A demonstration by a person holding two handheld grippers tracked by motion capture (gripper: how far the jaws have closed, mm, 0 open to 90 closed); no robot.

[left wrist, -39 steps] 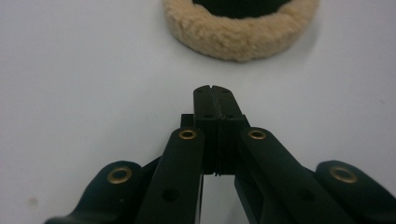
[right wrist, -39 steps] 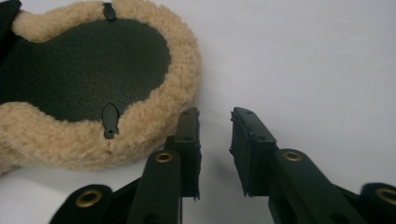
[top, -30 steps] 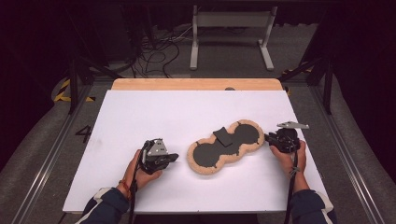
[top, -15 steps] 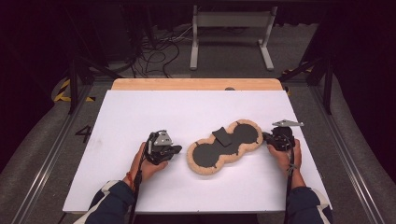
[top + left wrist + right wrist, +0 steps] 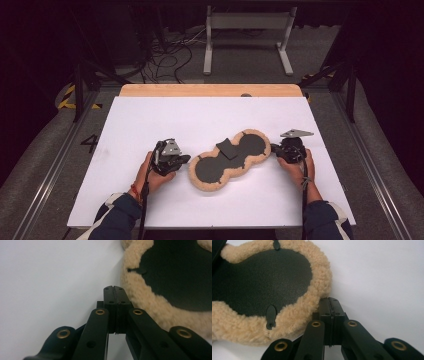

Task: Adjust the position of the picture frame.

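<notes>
A fleece-edged tan pad with a black leather face lies lengthwise on the white table; a small black flap sits on its middle. My left gripper is shut, and its tips rest on the table just beside the pad's left lobe. In the left gripper view the closed jaws point at the fleece rim, with nothing between them. My right gripper is shut too, at the pad's right end. In the right gripper view its tips touch the fleece edge beside a black tab.
A wooden board runs along the table's far edge. Beyond it on the dark floor are a metal stand and loose cables. Rails flank the table on both sides.
The left hand has slid right, closer to the pad's left lobe. The right hand has shifted a little left and nearer, up to the pad's right end.
</notes>
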